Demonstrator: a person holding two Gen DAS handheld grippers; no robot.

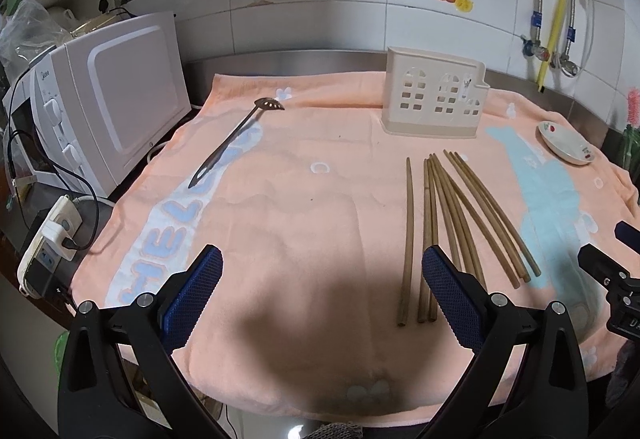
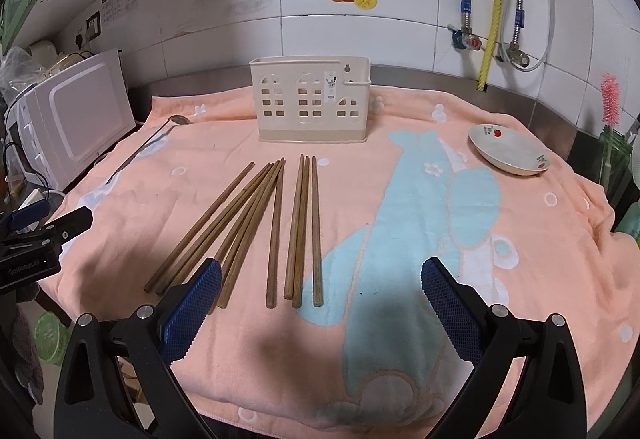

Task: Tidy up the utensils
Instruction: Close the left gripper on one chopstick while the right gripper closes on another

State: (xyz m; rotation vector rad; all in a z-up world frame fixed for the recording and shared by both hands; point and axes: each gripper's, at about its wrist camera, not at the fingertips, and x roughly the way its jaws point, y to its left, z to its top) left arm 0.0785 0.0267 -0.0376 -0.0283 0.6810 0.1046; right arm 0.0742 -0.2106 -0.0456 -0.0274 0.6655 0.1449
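We hold both grippers above the near edge of the peach towel point(image 2: 540, 239), each with its blue pads spread wide and nothing between them: our left gripper point(image 1: 322, 299) and our right gripper point(image 2: 321, 299). The wooden chopsticks point(image 2: 276, 227) lie loose on the towel, fanned out, their far tips pointing at the cream utensil holder point(image 2: 310, 103) standing at the towel's back. A slotted metal spoon point(image 1: 236, 139) lies well left, near the microwave point(image 1: 116, 95). A small dish point(image 2: 510, 153) sits right, seemingly empty.
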